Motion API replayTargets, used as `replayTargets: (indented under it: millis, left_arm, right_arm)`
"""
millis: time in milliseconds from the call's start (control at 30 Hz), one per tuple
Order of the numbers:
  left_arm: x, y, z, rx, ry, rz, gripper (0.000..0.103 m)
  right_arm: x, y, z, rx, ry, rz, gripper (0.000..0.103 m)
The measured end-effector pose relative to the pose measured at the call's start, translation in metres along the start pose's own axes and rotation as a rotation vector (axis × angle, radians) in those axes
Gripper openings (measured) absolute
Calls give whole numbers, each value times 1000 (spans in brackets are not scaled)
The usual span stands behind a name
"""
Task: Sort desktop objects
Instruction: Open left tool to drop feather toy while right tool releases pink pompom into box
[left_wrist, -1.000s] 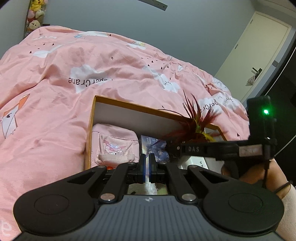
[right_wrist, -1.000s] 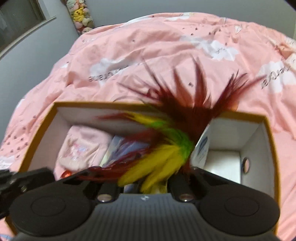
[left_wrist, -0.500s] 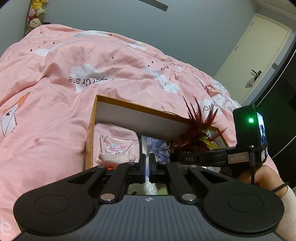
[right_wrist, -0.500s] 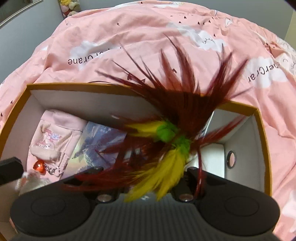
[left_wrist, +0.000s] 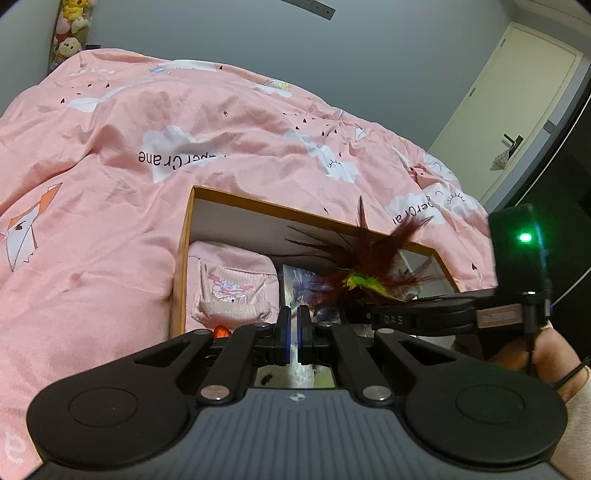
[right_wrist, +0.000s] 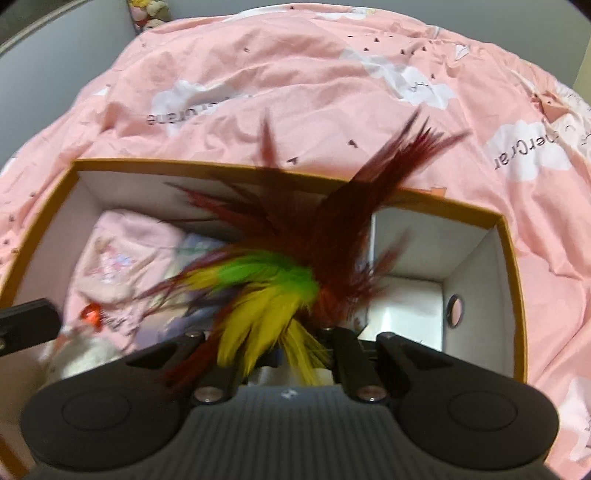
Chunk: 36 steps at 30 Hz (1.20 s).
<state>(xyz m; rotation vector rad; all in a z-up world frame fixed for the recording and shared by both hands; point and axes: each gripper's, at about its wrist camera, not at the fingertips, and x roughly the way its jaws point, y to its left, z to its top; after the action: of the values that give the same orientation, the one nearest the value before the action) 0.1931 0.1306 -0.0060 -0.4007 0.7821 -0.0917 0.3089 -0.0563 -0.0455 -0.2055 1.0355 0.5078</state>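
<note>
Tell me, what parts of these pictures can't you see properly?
- Right hand-held gripper, right wrist view: its fingertips are hidden behind the feather toy, so the grip itself is unseen.
- Feather toy, right wrist view: blurred, so its base is unclear.
- Printed card, left wrist view: feathers and the left hand-held gripper cover most of it.
- White fluffy thing, right wrist view: blurred and partly behind the gripper body.
- Box: its near side is cut off in both views.
</note>
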Motion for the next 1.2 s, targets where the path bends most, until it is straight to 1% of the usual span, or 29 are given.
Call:
replayTargets:
  millis: [33, 100, 167, 233, 267, 300, 433, 467, 533, 567, 600, 633, 667, 733, 800, 867, 1000, 1067, 1200]
  left_arm:
    - [-1, -1, -1, 5, 2, 0, 1]
    - [-3, -5, -4, 23, 6, 2, 2]
    - [-6, -10, -8, 42, 7, 9, 2]
    - [-10, -16, -13, 55, 5, 13, 3]
    - [-12, -20, -15, 59, 0, 19, 3]
    - [-14, -23, -17, 64, -6, 26, 3]
    - [-28, -41, -29, 89, -53, 57, 3]
    - [-31, -46, -33, 98, -70, 64, 3]
    - [-38, -54, -39, 110, -100, 81, 3]
    - [-42, -59, -43, 116, -116, 85, 4]
    - [-46, -62, -47, 122, -131, 88, 6]
    - [-50, -66, -50, 126, -146, 92, 10]
    - [-54, -68, -52, 131, -162, 98, 13]
    - [-62, -74, -59, 154, -194, 124, 13]
    - [-69, -80, -68, 187, -219, 159, 18]
    - [-74, -82, -75, 200, -229, 178, 24]
    - [-80, -84, -89, 220, -216, 201, 29]
    - [-83, -86, -95, 241, -218, 203, 34]
    - [-89, -88, -107, 252, -198, 200, 36]
  right_arm:
    - [-4, 1, -2, -2, -5, 10, 9]
    - [-14, 5, -8, -13, -24, 26, 13]
    - [-25, 9, -15, -22, -35, 43, 14]
    - [-35, 11, -23, -24, -46, 58, 20]
    - [-42, 12, -28, -26, -57, 65, 26]
    - [-47, 13, -32, -30, -70, 70, 30]
    - [-79, 17, -56, -69, -178, 73, 35]
    - [-88, 17, -63, -77, -215, 75, 39]
    - [-105, 15, -74, -81, -278, 80, 41]
    - [-113, 15, -80, -77, -308, 80, 45]
    - [-119, 14, -85, -74, -331, 76, 45]
    - [-126, 13, -90, -70, -352, 68, 45]
    - [-131, 13, -95, -67, -377, 58, 45]
    - [-140, 13, -104, -63, -419, 44, 46]
    - [-148, 13, -115, -50, -458, 27, 46]
    - [-156, 11, -125, -29, -487, 15, 46]
    - [-165, 9, -143, -5, -514, 26, 46]
    - [-167, 11, -152, 0, -514, 26, 46]
    - [-169, 18, -169, -15, -503, 37, 46]
